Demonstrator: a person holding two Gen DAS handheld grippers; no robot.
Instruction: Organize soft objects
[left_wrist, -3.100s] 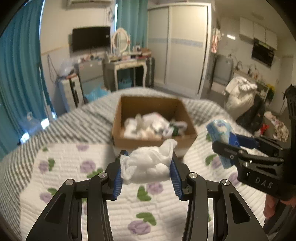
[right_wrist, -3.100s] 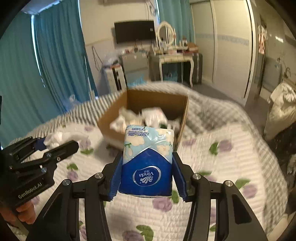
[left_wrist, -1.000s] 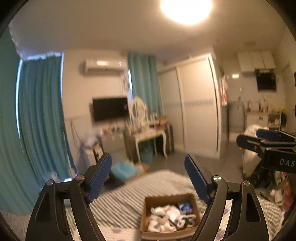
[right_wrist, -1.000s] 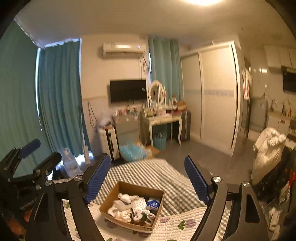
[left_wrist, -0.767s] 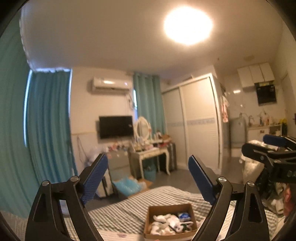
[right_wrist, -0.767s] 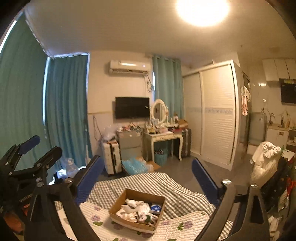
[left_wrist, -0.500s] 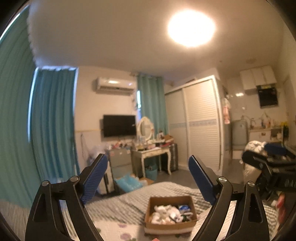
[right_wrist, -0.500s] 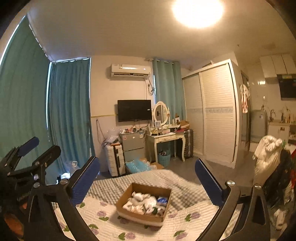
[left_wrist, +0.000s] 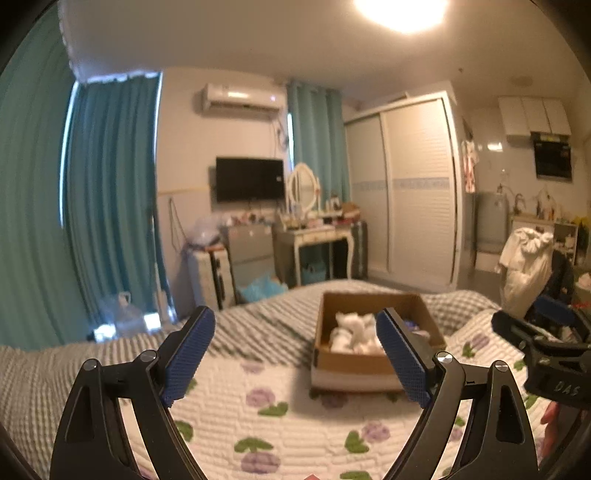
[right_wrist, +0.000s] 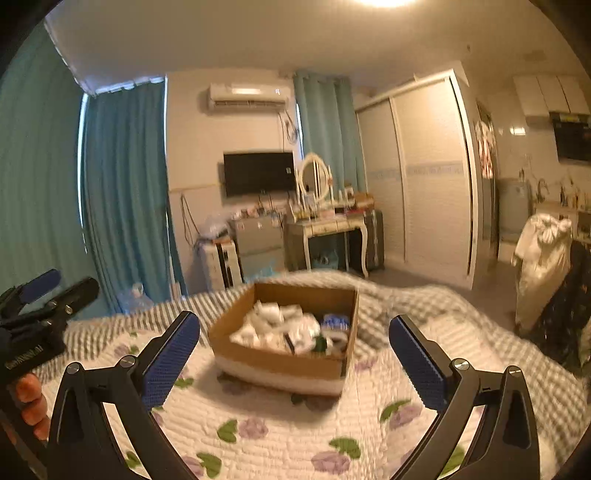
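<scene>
A brown cardboard box sits on the bed and holds several white soft items and a blue tissue pack. My left gripper is open and empty, held above the quilt on the near side of the box. My right gripper is open and empty too, also short of the box. The right gripper shows at the right edge of the left wrist view. The left gripper shows at the left edge of the right wrist view.
The bed has a white quilt with purple flowers and a grey striped blanket behind it. Beyond the bed stand a dressing table, a TV, teal curtains and a wardrobe.
Both grippers let go of the white cloth and tissue pack, which now lie in the box. Both rose high and tilted up, then came back down toward the bed.
</scene>
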